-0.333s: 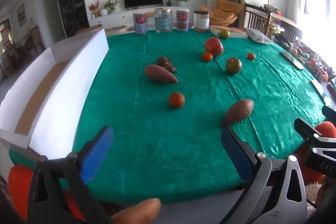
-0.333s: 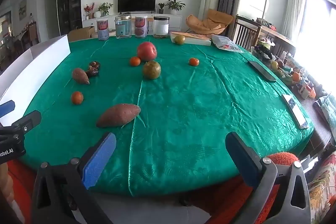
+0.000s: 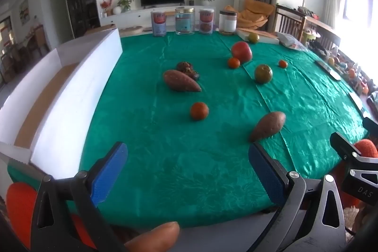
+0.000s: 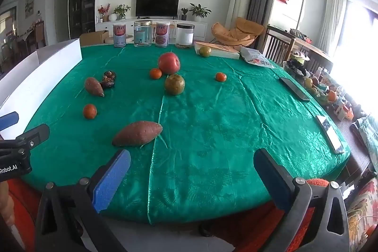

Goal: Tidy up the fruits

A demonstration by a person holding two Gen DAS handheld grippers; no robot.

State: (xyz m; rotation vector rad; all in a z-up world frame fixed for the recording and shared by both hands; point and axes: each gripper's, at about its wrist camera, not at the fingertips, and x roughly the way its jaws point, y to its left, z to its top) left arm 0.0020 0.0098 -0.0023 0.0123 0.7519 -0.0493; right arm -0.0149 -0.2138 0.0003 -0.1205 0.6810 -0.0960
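Fruit lies scattered on a green tablecloth (image 3: 165,148). A near sweet potato (image 3: 268,126) (image 4: 137,133), a far sweet potato (image 3: 181,80) (image 4: 93,86), a small orange (image 3: 199,111) (image 4: 89,111), a red apple (image 3: 241,51) (image 4: 169,62), a green-brown fruit (image 3: 263,73) (image 4: 174,84), two more small oranges (image 3: 234,62) (image 4: 220,76) and dark brown fruit (image 3: 186,69) (image 4: 109,79) are spread out. My left gripper (image 3: 187,169) is open and empty over the front edge. My right gripper (image 4: 192,175) is open and empty, further right.
A long white cardboard box (image 3: 70,96) (image 4: 35,77) stands along the table's left side. Several jars (image 4: 141,34) stand at the far edge, beside a flat box (image 4: 219,50) with a green fruit (image 4: 204,51). Phones (image 4: 294,88) lie at the right edge.
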